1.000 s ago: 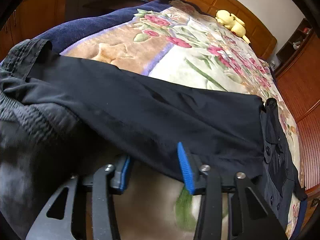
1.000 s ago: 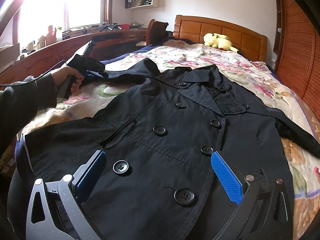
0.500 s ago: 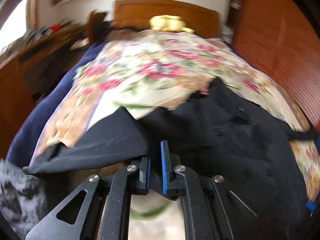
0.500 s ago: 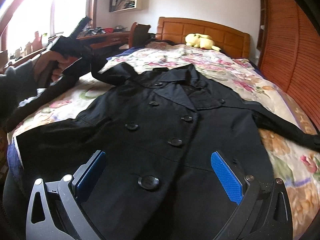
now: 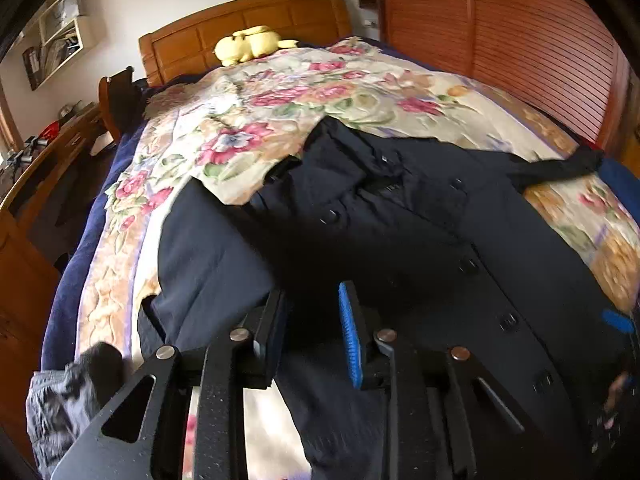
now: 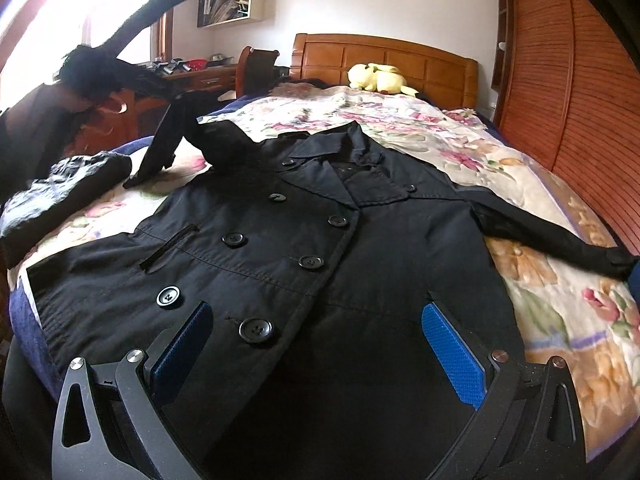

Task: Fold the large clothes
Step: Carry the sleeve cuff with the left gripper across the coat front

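A black double-breasted coat (image 6: 320,240) lies front-up on the floral bedspread (image 6: 400,128), collar toward the headboard. My left gripper (image 5: 312,300) is raised over the bed's left side, and its jaws are opening. The coat's left sleeve (image 5: 208,260) runs between them without being pinched. In the right wrist view that sleeve (image 6: 160,148) hangs from the left gripper (image 6: 172,94) with its cuff touching the bed. My right gripper (image 6: 316,312) hovers open over the coat's lower front, holding nothing. The right sleeve (image 6: 560,240) stretches out toward the bed's right edge.
A yellow plush toy (image 6: 376,78) rests by the wooden headboard (image 6: 420,56). Slatted wooden doors (image 6: 580,100) run along the right of the bed. A desk (image 6: 200,76) and chair (image 6: 256,68) stand to the left. Crumpled dark grey cloth (image 6: 68,188) lies at the bed's left edge.
The left gripper closed on the left sleeve, lifted it up off the bed while rolling, and its jaws now stand wider again. The right gripper drifted slightly over the coat.
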Tool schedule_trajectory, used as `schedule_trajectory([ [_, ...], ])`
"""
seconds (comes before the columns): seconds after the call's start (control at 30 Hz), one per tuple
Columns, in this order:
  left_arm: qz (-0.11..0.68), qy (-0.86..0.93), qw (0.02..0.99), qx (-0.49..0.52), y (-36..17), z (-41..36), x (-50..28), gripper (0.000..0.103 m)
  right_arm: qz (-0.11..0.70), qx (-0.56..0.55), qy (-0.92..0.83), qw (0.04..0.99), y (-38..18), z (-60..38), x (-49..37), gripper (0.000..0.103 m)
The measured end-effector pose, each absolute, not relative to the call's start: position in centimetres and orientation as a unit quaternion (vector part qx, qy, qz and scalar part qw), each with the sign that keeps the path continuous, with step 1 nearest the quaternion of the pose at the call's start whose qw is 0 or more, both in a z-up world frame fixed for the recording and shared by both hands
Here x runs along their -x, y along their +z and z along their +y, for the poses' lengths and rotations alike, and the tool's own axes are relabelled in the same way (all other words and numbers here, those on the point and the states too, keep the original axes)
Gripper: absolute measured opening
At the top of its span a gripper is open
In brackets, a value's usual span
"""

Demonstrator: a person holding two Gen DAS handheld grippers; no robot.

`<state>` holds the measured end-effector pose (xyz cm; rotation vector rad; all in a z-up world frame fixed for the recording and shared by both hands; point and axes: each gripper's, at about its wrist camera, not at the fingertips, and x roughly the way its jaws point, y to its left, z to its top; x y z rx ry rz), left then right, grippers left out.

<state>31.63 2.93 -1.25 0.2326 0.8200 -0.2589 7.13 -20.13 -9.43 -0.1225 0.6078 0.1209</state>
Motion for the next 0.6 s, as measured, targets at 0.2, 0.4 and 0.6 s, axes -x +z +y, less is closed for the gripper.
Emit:
schedule_trajectory([
  [0.2,0.423,-0.152,0.885,-0.123,-3.8,3.0,-26.2,0.029,0.295,0.052,0.063,0.952,-9.3,-20.0,-7.0,0.103],
  [0.4,0.428,-0.128,0.884,-0.133,-6.1,4.9,-23.2,0.029,0.29,0.053,0.076,0.953,-9.0,-19.6,-6.5,0.103],
  [0.6,0.419,-0.073,0.9,-0.096,-6.1,9.7,-25.0,0.029,0.289,0.06,0.092,0.951,-9.0,-18.5,-6.7,0.103],
])
